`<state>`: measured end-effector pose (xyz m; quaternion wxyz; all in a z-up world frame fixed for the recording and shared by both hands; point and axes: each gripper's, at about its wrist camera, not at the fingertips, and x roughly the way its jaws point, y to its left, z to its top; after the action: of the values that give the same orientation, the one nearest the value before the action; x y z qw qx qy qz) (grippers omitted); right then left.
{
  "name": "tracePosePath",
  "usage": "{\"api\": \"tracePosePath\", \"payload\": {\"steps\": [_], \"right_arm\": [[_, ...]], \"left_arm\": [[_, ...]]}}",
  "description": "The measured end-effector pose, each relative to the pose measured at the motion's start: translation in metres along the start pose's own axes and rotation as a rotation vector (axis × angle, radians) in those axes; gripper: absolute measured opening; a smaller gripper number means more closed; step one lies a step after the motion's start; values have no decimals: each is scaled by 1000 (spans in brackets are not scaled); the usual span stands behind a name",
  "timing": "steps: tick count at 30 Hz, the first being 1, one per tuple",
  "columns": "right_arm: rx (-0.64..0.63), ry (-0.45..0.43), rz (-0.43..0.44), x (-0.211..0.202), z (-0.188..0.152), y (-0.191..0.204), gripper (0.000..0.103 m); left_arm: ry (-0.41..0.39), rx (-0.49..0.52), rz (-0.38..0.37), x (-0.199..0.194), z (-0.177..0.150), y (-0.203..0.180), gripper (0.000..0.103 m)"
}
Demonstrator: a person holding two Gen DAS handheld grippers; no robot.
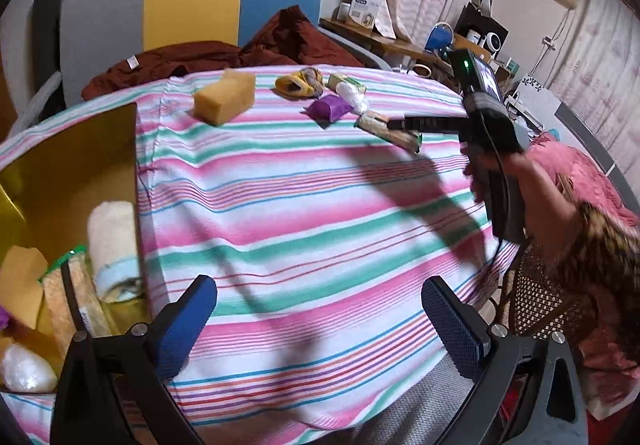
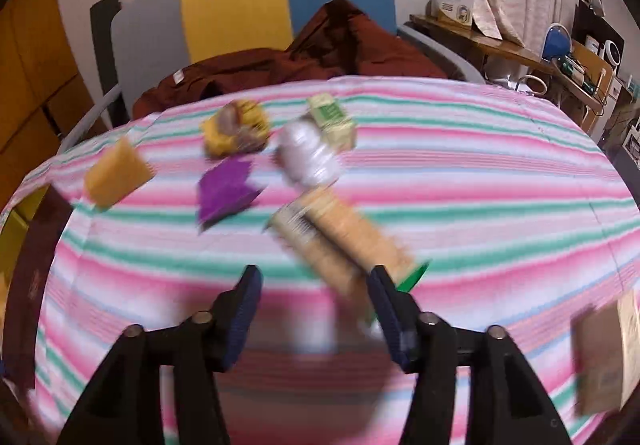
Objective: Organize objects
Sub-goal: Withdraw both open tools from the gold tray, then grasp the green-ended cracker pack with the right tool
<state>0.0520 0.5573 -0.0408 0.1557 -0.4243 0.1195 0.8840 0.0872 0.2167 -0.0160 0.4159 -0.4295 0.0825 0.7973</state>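
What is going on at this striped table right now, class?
A person is sorting small items off a pink-and-green striped tablecloth into a yellow box. The right claw, jaws apart, reaches for a long tan packet with a green end. The left claw hangs open and empty beside the box. A yellow sponge block, a purple pouch and a white bag lie loose on the cloth.
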Motion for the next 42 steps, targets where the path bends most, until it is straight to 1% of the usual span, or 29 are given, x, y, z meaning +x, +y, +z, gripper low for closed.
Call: {"api": "tracePosePath", "payload": {"steps": [1, 3, 6, 8, 10, 13, 14, 17, 19, 21, 22, 23, 24, 25, 29, 33, 37, 40, 42], "right_arm": [[-1, 7, -1, 5, 5, -5, 69], [-9, 26, -14, 14, 12, -13, 69], [-61, 60, -29, 29, 16, -15, 69], [-76, 63, -2, 32, 16, -16, 70], [-46, 83, 29, 32, 12, -16, 70], [-48, 92, 109, 27, 1, -3, 70], [-71, 84, 102, 24, -3, 3, 70], [-134, 42, 30, 20, -7, 19, 70], [-124, 26, 4, 24, -4, 21, 70], [-68, 33, 9, 32, -1, 16, 70], [-34, 40, 18, 36, 0, 13, 66], [-9, 44, 26, 38, -1, 10, 60], [2, 23, 14, 38, -3, 10, 58], [-2, 13, -1, 37, -4, 11, 53], [-26, -12, -30, 34, -10, 18, 51], [-1, -49, -58, 26, -18, 17, 51], [70, -113, -111, 15, -24, 7, 51], [131, -138, -140, 10, -27, -3, 51], [168, -142, -146, 10, -28, -9, 51]], "left_arm": [[5, -2, -1, 2, 0, 0, 103], [16, -1, -2, 4, 0, -2, 103], [25, 7, 2, 6, -1, -5, 103], [29, 11, 5, 8, -2, -6, 103], [35, 13, 7, 9, -2, -7, 103], [35, 12, 13, 10, -2, -7, 103], [37, 7, 12, 11, -2, -6, 103], [44, -7, 8, 14, -1, -5, 103], [51, -15, 7, 16, 0, -5, 103], [52, -18, 11, 16, 2, -6, 103], [50, -18, 15, 16, 2, -6, 103], [50, -17, 19, 16, 3, -6, 103], [50, -15, 23, 16, 4, -6, 103], [50, -12, 27, 16, 6, -6, 103], [61, -9, 38, 23, 14, -6, 103], [62, -6, 45, 33, 32, -9, 103], [46, 5, 61, 47, 56, -16, 103], [38, 19, 74, 67, 81, -20, 103], [47, 6, 82, 88, 99, -19, 103]]}}
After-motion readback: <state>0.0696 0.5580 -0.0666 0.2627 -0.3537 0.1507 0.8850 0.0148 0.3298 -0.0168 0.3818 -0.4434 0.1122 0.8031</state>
